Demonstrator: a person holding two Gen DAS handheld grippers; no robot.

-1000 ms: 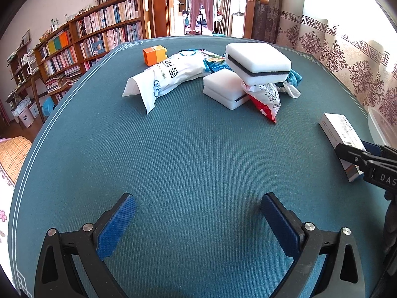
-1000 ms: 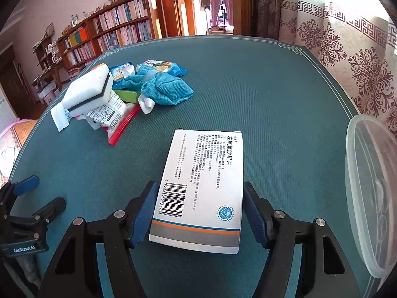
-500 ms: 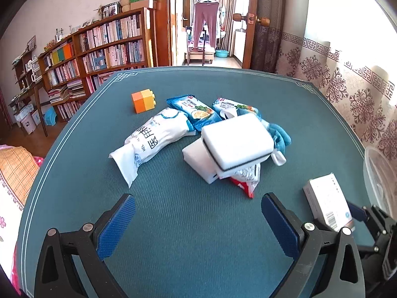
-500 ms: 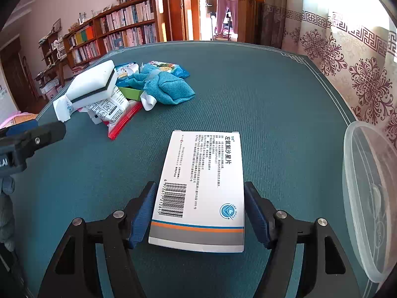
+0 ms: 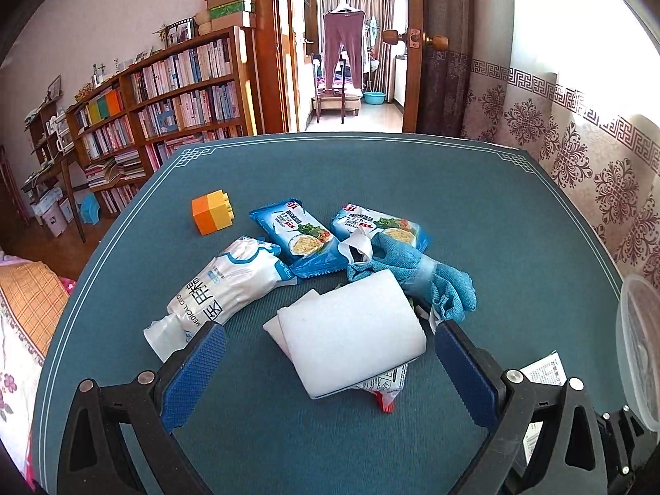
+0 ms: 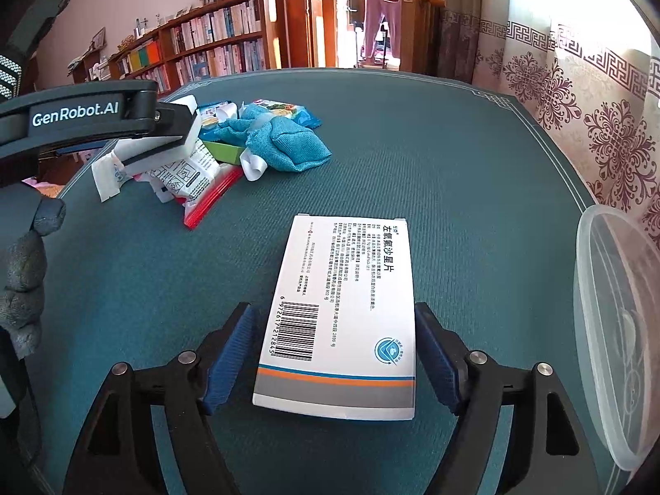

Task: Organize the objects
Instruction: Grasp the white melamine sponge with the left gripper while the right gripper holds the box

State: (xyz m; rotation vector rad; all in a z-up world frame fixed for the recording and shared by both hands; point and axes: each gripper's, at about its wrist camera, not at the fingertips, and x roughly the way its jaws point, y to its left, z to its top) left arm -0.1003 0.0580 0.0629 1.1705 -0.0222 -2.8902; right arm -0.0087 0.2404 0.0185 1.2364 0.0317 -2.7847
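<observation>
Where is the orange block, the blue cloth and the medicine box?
orange block [image 5: 212, 217], left wrist view, on its front face.
blue cloth [image 6: 284, 142], right wrist view, on its bundled middle.
medicine box [image 6: 346, 301], right wrist view, on its white printed top.
</observation>
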